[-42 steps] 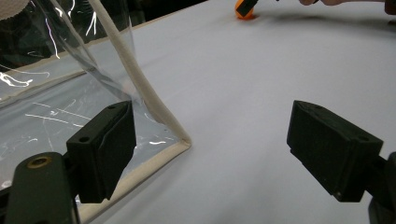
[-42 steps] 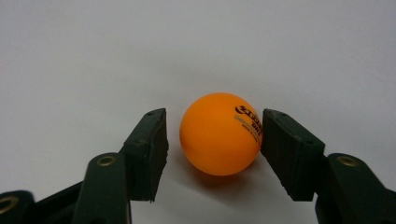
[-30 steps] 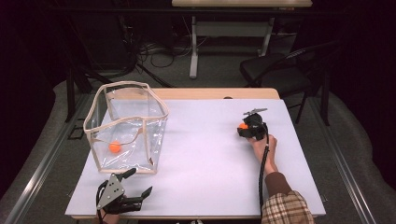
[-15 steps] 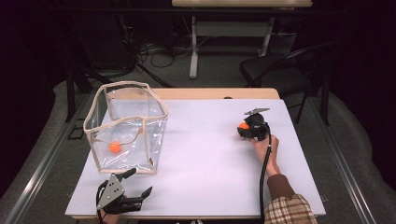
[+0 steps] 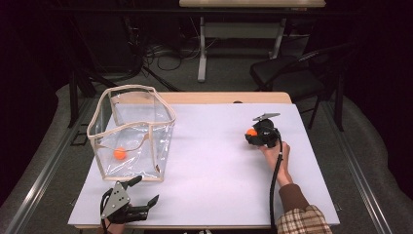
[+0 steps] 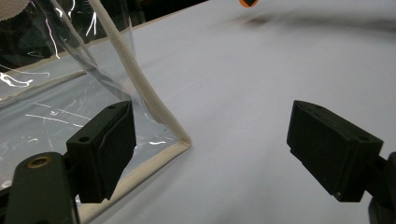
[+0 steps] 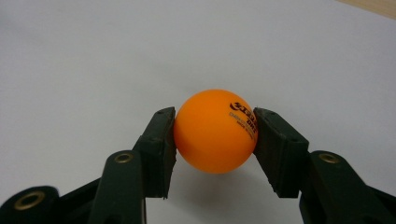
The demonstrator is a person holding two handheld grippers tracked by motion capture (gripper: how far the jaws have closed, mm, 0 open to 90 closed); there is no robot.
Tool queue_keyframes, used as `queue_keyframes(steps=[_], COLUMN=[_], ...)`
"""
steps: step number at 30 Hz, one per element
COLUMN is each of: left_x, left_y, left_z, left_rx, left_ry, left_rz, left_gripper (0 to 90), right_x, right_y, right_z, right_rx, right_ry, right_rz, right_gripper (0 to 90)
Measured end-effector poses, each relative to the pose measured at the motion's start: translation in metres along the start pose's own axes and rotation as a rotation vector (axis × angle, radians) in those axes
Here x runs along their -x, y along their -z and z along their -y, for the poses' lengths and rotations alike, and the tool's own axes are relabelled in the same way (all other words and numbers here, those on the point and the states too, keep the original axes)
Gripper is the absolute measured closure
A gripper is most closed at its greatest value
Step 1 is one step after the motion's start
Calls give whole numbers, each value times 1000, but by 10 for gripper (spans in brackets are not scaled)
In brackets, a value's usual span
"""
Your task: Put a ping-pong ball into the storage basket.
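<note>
An orange ping-pong ball (image 7: 215, 131) with black print sits squeezed between the two black jaws of my right gripper (image 7: 215, 140), just above the white table. In the high view that right gripper (image 5: 254, 136) is at the table's right with the orange ball (image 5: 251, 132) at its tip. A clear plastic bin (image 5: 131, 134) with a cream rim stands at the left, and a second orange ball (image 5: 119, 153) lies inside it. My left gripper (image 5: 146, 190) rests open near the front left edge; in its own view the left gripper (image 6: 210, 154) faces the clear bin's corner (image 6: 180, 140).
The white table cover (image 5: 214, 170) spreads between the bin and the right hand. A black cable (image 5: 274, 180) trails along the right forearm. Behind the table stand a dark chair (image 5: 292, 73) and a desk leg (image 5: 202, 48) with floor cables.
The right gripper with the orange ball has shifted very slightly; the left gripper and the bin have stayed where they were.
</note>
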State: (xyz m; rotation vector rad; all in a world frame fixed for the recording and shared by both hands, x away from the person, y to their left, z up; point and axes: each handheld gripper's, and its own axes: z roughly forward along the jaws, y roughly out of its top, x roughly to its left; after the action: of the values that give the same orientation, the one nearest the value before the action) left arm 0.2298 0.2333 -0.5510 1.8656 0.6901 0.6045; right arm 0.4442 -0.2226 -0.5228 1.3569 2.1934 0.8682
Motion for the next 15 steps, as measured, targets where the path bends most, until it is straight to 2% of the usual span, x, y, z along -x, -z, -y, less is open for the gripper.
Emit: queue_keyframes(steps=[15], left_x=[0], left_y=[0], left_z=[0], left_rx=[-1], left_ry=[0], left_rz=[-1], left_gripper=[158], right_x=[-20], right_y=[4], right_z=[-6], right_rx=[8], right_ry=[37], right_rz=[-53], right_gripper=[504])
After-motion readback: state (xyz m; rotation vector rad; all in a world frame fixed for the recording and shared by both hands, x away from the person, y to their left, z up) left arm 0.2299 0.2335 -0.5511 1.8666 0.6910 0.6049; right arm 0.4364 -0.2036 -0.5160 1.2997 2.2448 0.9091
